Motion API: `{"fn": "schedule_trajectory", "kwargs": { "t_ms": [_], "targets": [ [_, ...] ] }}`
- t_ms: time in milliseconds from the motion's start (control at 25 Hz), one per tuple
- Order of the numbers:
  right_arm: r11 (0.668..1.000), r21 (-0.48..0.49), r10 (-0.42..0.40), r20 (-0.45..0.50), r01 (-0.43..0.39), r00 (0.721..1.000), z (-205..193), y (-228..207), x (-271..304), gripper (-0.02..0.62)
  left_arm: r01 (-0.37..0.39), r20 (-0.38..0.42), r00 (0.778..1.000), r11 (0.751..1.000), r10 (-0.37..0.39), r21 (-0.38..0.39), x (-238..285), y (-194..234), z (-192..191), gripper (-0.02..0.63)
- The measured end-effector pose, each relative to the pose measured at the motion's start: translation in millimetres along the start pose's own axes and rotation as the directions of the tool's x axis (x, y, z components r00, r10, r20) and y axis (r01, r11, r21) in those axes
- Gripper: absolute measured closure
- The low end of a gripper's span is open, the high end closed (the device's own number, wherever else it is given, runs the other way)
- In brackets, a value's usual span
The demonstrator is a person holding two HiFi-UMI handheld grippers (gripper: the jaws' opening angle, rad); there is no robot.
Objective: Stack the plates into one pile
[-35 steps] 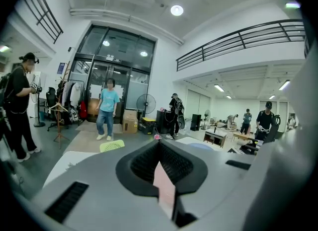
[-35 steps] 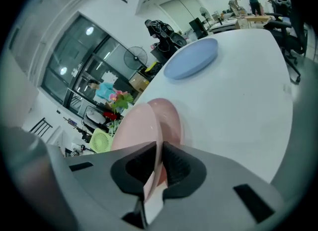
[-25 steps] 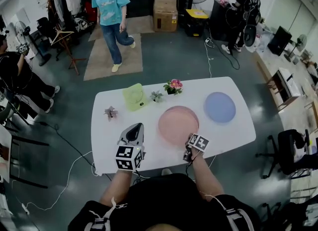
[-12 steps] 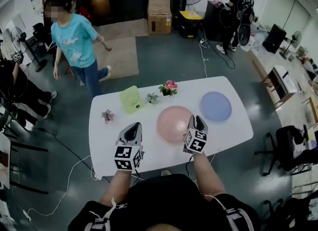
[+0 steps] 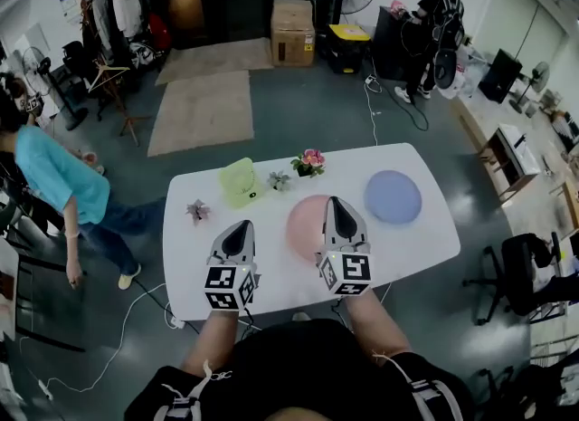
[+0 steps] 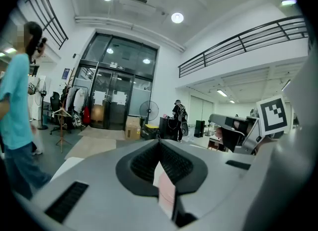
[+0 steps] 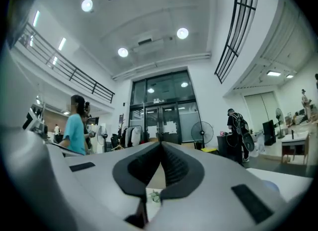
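the white tabletop (image 5: 425,247) carries both plates, lying flat and apart: the pink plate (image 5: 303,220) near the middle, the blue plate (image 5: 393,196) at about 2 o'clock from it. nothing is piled yet, so as i judge it the step in hand is to pick one plate up. my right tool (image 5: 336,204) sits over the pink plate's 3 o'clock side; its jaws have just been closing and are pressed together with nothing between them. my left tool (image 5: 237,231) is out at 9 o'clock of the pink plate, also pressed together and empty. to do this well i would spread the right tool, come in low at a plate's rim, slip one jaw under the lip and pinch there. then i would carry the plate level and set it centred on the other. a flat plate gives little to hold, so the rim is the only good bite. the left tool could steady the far edge if the plate slides.

the tabletop is a smooth, rounded white slab. both plates are round, shallow and matte, likely plastic or glazed, and probably slick on that surface. the tools are grey moulded shells with dark ribbed pads. a pale green gadget (image 5: 241,181) lies at 11 o'clock of the pink plate, and a small pot of pink flowers (image 5: 309,161) stands at 12 o'clock, clear of the path.
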State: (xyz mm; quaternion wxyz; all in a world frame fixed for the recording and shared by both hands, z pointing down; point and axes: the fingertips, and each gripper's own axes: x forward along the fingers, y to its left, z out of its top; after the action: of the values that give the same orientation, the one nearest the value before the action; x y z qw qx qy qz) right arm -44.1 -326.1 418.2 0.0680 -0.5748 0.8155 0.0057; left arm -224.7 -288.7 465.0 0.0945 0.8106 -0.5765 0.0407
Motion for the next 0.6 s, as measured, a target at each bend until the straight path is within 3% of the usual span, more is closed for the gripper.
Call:
{"fn": "schedule_trajectory", "kwargs": {
  "t_ms": [360, 600],
  "targets": [
    [0.999, -0.028, 0.041, -0.012, -0.041, 0.999, 4.5, 43.7, -1.9, 0.584, -0.021, 0.022, 1.0, 1.0, 0.021, 0.003, -20.9, 34.3, 13.6, 0.594],
    [1.0, -0.015, 0.014, -0.026, -0.014, 1.0, 4.2, 75.8, -4.0, 0.584, 0.046, 0.023, 0.999, 0.999, -0.045, -0.014, -35.3, 49.2, 10.1, 0.594]
  ]
}}
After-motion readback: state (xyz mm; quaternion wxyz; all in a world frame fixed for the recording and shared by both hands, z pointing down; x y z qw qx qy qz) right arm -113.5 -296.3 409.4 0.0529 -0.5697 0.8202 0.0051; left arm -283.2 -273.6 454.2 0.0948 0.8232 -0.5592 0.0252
